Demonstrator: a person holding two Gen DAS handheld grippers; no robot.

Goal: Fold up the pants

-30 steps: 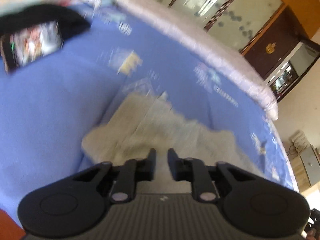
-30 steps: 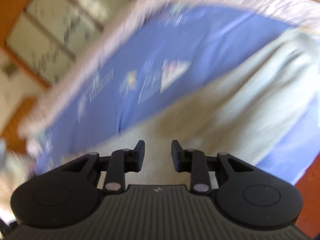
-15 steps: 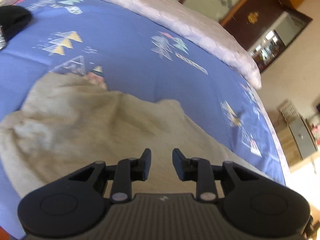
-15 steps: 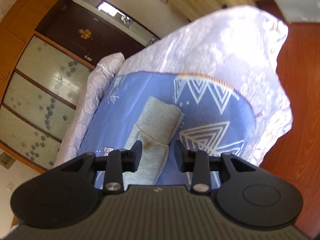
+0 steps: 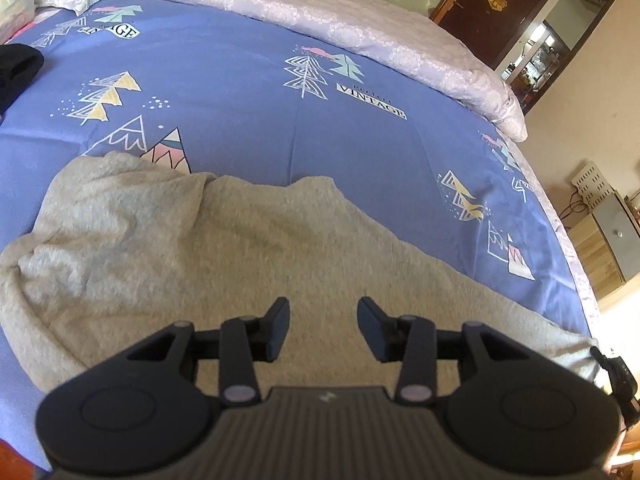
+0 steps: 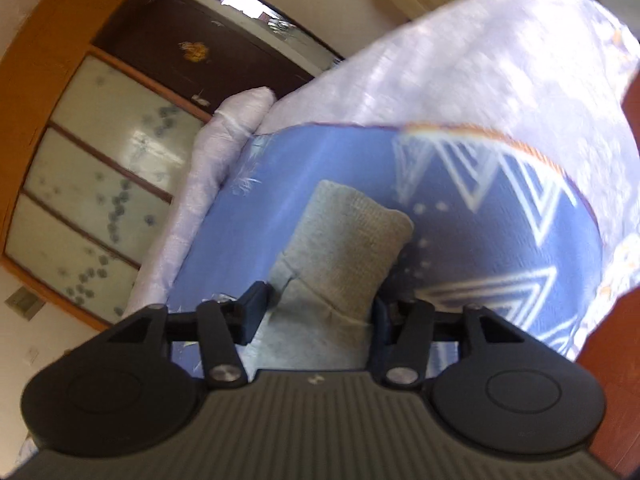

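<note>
- On the blue bedsheet [image 5: 240,92], a smooth cotton printed with line-drawn triangular trees and mountains and a "VINTAGE" label, the grey pants [image 5: 248,252] lie spread in soft, rumpled folds; the cloth is a fuzzy heathered knit, bunched into rounded humps at its far edge.
- The left gripper [image 5: 323,326] hovers over the near part of the pants, its two black, blunt wedge-shaped fingers spread apart with only fabric showing in the gap, nothing pinched.
- In the right wrist view, the ribbed cuff [image 6: 352,236] of one pant leg lies on the sheet near the bed's corner, a squarish band of finer knit joined by a seam to the smoother leg cloth.
- The right gripper [image 6: 318,314] has its fingers spread wide on either side of that leg, just below the cuff; whether they touch the cloth cannot be told.
- A pale lilac quilted comforter [image 5: 360,28], embossed and rolled into a long ridge, lines the far side of the bed.
- A black garment [image 5: 16,68] sits at the left edge of the sheet.
</note>
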